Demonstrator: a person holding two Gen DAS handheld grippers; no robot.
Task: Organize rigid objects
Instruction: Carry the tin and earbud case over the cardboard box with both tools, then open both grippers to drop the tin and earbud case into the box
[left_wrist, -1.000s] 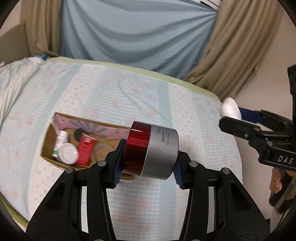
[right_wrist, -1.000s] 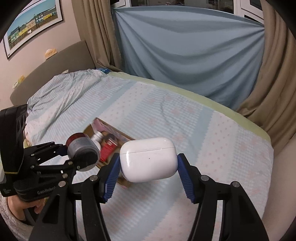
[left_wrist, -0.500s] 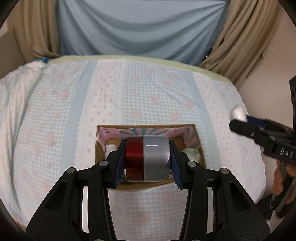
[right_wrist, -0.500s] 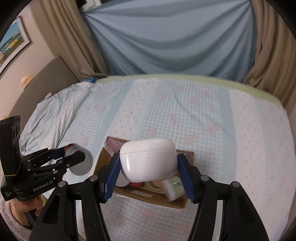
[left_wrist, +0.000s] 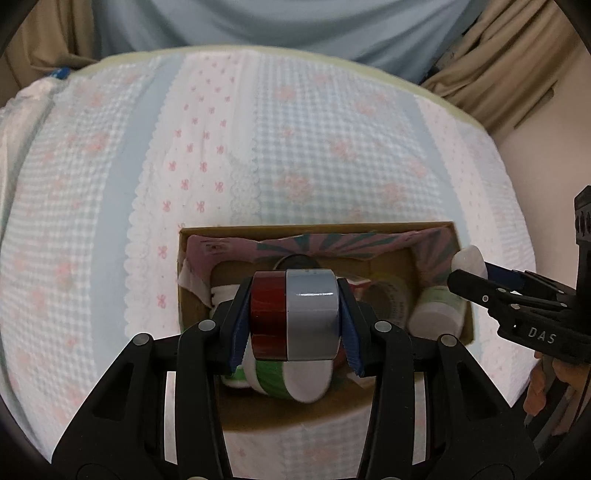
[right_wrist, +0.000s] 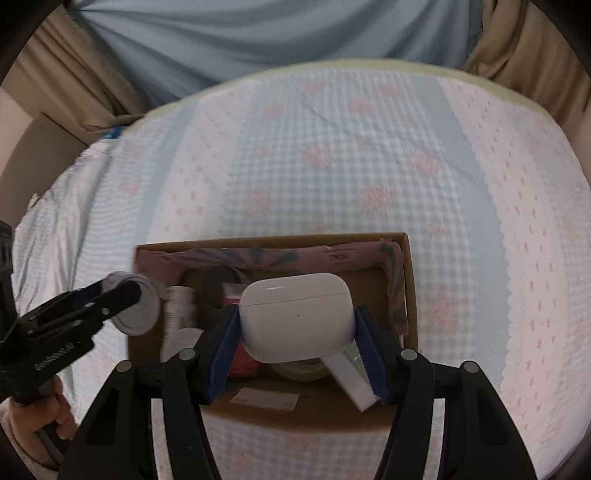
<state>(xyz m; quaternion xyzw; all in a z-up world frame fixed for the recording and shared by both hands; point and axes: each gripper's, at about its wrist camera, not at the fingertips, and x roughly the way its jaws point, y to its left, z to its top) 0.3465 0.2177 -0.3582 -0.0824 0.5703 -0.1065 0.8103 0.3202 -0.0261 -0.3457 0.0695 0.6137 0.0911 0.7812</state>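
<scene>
My left gripper (left_wrist: 293, 326) is shut on a jar with a red lid and silver body (left_wrist: 295, 314), held sideways just above the open cardboard box (left_wrist: 314, 230) on the bed. The right gripper (right_wrist: 297, 332) is shut on a white earbud case (right_wrist: 295, 317) over the same box (right_wrist: 406, 258). The box holds several items: a white bottle with a green label (left_wrist: 291, 380), a small white-capped jar (left_wrist: 436, 314), a red container (right_wrist: 242, 360), a roll of clear tape (right_wrist: 299, 367). In the right wrist view the left gripper (right_wrist: 122, 299) shows at the left with the jar's grey end (right_wrist: 146, 314).
The box rests on a bed with a light blue and pink patterned cover (left_wrist: 295, 147). A pink printed cloth (left_wrist: 332, 245) lines the box's far wall. Curtains (right_wrist: 258, 37) hang behind the bed. A hand (right_wrist: 40, 421) grips the left tool's handle.
Both grippers have come down and closer to the box, which now sits right beneath them and looks larger. Each still grips its object.
</scene>
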